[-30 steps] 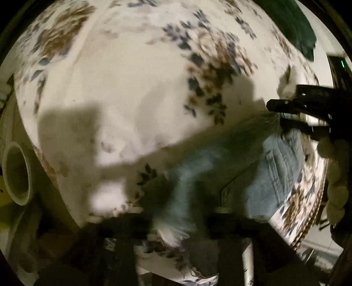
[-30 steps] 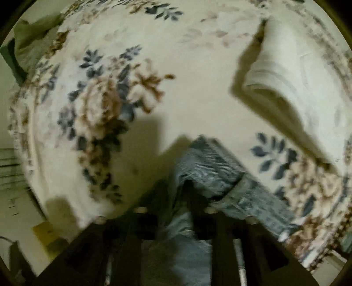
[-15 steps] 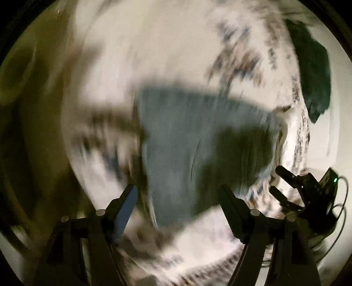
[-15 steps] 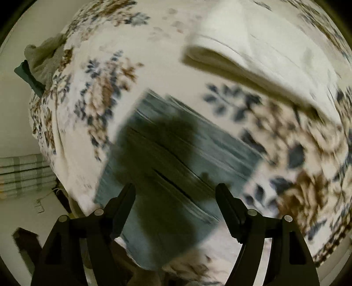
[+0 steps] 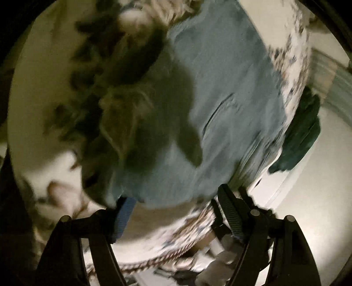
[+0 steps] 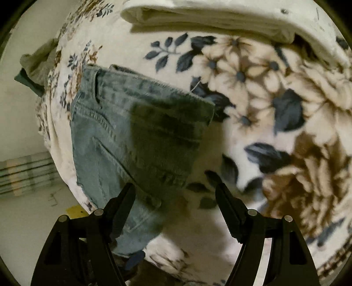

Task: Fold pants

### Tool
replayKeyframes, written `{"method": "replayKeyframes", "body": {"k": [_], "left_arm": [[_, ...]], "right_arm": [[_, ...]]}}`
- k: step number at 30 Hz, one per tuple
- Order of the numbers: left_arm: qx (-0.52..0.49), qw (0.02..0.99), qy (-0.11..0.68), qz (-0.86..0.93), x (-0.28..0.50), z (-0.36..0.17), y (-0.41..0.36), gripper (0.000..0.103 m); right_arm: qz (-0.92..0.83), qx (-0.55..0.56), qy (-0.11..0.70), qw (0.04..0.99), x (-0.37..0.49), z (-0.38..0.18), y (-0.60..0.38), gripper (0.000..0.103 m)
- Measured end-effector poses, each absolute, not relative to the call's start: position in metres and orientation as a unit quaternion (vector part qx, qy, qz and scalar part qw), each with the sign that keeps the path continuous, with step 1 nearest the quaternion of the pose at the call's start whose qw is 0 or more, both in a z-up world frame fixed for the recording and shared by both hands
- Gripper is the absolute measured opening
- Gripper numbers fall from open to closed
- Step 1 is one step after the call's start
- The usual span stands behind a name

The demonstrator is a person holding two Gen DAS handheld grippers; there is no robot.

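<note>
Jeans (image 6: 123, 132) lie folded on a floral blanket (image 6: 275, 105), toward the blanket's left edge in the right wrist view; waistband, seams and a back pocket face up. A dark shadow covers the right half of the folded denim. Right gripper (image 6: 176, 195): jaws spread wide, nothing between them; its left finger (image 6: 123, 202) hangs over the near part of the jeans, while the right finger (image 6: 231, 209) is over bare blanket. Contact with the cloth cannot be judged.

A folded cream cloth (image 6: 209, 19) sits at the far side of the blanket, well apart from the jeans. An olive garment (image 6: 37, 59) hangs off the blanket's far left edge.

Left wrist view is heavily blurred. Left gripper (image 5: 176, 200): jaws also wide apart and empty. The jeans (image 5: 220, 92) fill the centre, shadow across their left part. A dark green cloth (image 5: 301, 132) lies at right, beyond the blanket's edge (image 5: 292, 55).
</note>
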State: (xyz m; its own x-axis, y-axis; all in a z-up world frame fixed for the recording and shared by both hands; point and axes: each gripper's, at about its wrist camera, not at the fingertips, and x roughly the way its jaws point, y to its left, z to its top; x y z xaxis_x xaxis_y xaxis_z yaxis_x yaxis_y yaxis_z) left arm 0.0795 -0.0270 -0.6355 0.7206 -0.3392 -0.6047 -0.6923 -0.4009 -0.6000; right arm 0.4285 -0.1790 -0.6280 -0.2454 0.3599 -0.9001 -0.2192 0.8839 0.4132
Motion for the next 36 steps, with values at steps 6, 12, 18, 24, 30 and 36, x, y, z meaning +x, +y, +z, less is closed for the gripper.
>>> {"method": "replayKeyframes", "body": {"k": [6, 12, 18, 24, 30, 36], "left_arm": [[-0.838, 0.411, 0.275, 0.232, 0.069, -0.652, -0.023, 0.07], [-0.811, 0.443, 0.275, 0.265, 0.066, -0.646, -0.02, 0.006], [-0.754, 0.527, 0.306, 0.245, 0.058, -0.611, 0.004, 0.003], [-0.737, 0.541, 0.331, 0.233, 0.046, -0.608, 0.01, 0.006], [-0.794, 0.482, 0.294, 0.225, 0.047, -0.617, -0.014, 0.065], [-0.805, 0.479, 0.268, 0.226, 0.06, -0.631, -0.023, 0.067]], "right_arm": [[0.242, 0.126, 0.752, 0.6, 0.449, -0.653, -0.185, 0.077], [0.244, 0.159, 0.727, 0.621, 0.451, -0.654, -0.189, 0.056], [0.237, 0.182, 0.703, 0.645, 0.424, -0.622, -0.208, 0.02], [0.226, 0.175, 0.711, 0.643, 0.379, -0.605, -0.231, 0.019], [0.217, 0.154, 0.745, 0.611, 0.377, -0.632, -0.253, 0.052], [0.246, 0.135, 0.758, 0.59, 0.385, -0.656, -0.248, 0.075]]}}
